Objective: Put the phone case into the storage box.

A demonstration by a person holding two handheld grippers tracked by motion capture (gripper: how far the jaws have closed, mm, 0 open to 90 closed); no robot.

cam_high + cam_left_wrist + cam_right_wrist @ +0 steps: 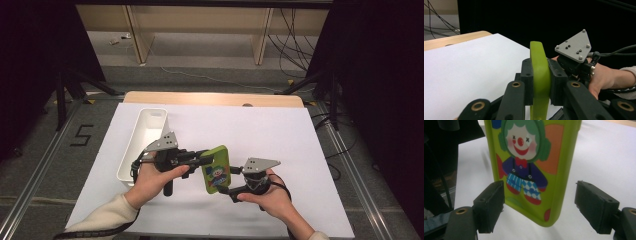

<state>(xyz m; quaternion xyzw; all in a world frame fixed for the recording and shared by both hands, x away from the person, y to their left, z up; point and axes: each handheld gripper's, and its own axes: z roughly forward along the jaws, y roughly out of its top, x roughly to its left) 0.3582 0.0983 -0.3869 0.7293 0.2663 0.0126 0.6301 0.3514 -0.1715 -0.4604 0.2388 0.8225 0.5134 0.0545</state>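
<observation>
The white bin (pixel 145 140) along the table's (pixel 280 130) left edge looks empty, so stowing seems left to do. The left gripper (pixel 204 159) clamps the green clown phone case (pixel 216 169) upright above the front-middle, forearm angled inward. The right gripper (pixel 231 177), jaws apart, straddles the case's lower end without touching; a handover seems underway.

It looked like a lab set up for recording: a wooden table (pixel 150 96) covered with a white sheet (pixel 260 130) stood between black curtains (pixel 30 60), tripod legs (pixel 65 95) at each side, loose cables (pixel 290 35) trailing over the floor, and a taped number five (pixel 81 135) on the grey carpet
</observation>
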